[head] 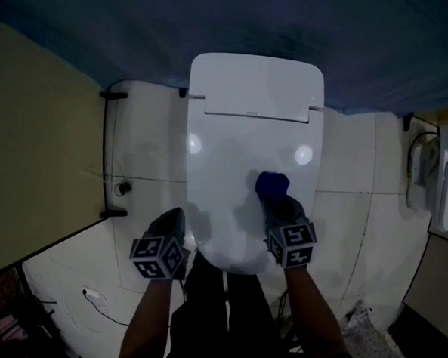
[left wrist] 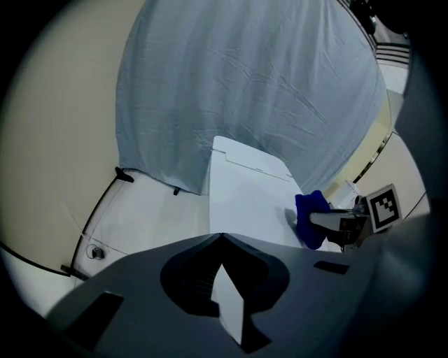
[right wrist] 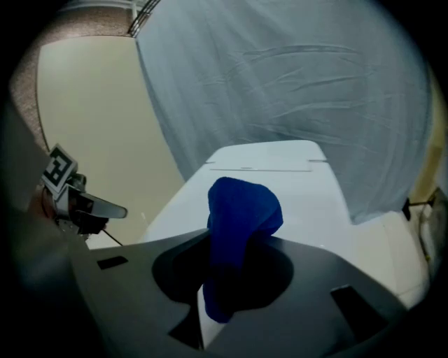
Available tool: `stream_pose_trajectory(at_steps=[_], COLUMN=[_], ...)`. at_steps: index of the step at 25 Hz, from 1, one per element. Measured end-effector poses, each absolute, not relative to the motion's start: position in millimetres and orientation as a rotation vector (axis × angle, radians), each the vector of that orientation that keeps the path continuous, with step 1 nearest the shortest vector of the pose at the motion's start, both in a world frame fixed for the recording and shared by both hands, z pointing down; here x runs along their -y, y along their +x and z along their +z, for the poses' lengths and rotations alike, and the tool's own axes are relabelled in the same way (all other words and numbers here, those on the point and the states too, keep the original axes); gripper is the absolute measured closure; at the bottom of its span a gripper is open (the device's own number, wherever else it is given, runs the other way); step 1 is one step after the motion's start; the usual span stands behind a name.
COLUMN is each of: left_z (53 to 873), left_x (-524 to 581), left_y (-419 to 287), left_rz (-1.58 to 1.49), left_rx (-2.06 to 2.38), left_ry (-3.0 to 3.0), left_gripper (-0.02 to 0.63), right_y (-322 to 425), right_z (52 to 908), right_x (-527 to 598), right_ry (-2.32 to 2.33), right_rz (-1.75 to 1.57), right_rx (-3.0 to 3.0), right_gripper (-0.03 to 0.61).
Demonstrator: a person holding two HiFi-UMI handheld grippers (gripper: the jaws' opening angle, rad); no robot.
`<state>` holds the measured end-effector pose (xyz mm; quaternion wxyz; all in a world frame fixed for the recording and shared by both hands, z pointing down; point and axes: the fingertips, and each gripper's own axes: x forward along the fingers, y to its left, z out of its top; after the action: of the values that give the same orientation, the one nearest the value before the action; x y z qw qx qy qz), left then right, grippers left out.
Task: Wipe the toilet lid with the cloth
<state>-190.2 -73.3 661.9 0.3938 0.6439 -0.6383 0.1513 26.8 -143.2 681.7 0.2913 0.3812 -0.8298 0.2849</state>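
**Right gripper** (right wrist: 224, 294): jaws pinched on a bunched blue cloth (right wrist: 241, 210). One end of the cloth hangs down between the jaws and the rest bulges out past the tips. The loose wad is probably left ahead of the jaws so that soft cloth, not hard plastic, meets the surface.

**Position of the cloth.** In the head view the cloth (head: 271, 185) sits at the tip of the right gripper (head: 274, 202), over the right half of the toilet lid (head: 242, 130). It is nearer the lid's front edge than its hinge edge and lies inside the right edge. The left gripper view shows the cloth (left wrist: 311, 218) low against the lid (left wrist: 245, 203) with a shadow beside it. Contact seems likely, though no view confirms it.

**Left gripper** (left wrist: 222, 280): jaws closed tip to tip, with nothing held. In the head view it (head: 176, 218) hangs at the lid's front left edge, well apart from the cloth. It appears parked clear of the wiping path.

**Stage.** The lid is down and the cloth is in place on it. The left half and the hinge edge are open to further strokes.
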Motion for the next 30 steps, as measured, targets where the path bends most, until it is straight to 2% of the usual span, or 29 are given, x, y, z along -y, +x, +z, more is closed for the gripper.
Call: stream_pose_trajectory(at_steps=[5, 11, 20, 30], left_z=[669.0, 669.3, 674.8, 675.5], left_x=[44.8, 7.4, 7.6, 25.8], left_y=[-219.6, -244.0, -231.8, -187.1], left_rz=[0.371, 0.383, 0.341, 0.388], left_rx=[1.659, 1.652, 1.600, 1.514], left_ry=[1.558, 1.539, 1.573, 1.660], left_gripper=[0.614, 0.614, 0.614, 0.614], right_y=[-108.4, -178.9, -143.4, -27.3], right_z=[670.6, 706.0, 735.0, 733.8], right_x=[91.7, 51.8, 50.6, 64.5], right_ry=[0.741, 0.667, 0.724, 0.799], right_rz=[0.783, 0.871, 0.815, 0.717], right_rx=[2.359, 2.313, 2.188, 2.149], right_gripper=[0.511, 0.511, 0.512, 0.512])
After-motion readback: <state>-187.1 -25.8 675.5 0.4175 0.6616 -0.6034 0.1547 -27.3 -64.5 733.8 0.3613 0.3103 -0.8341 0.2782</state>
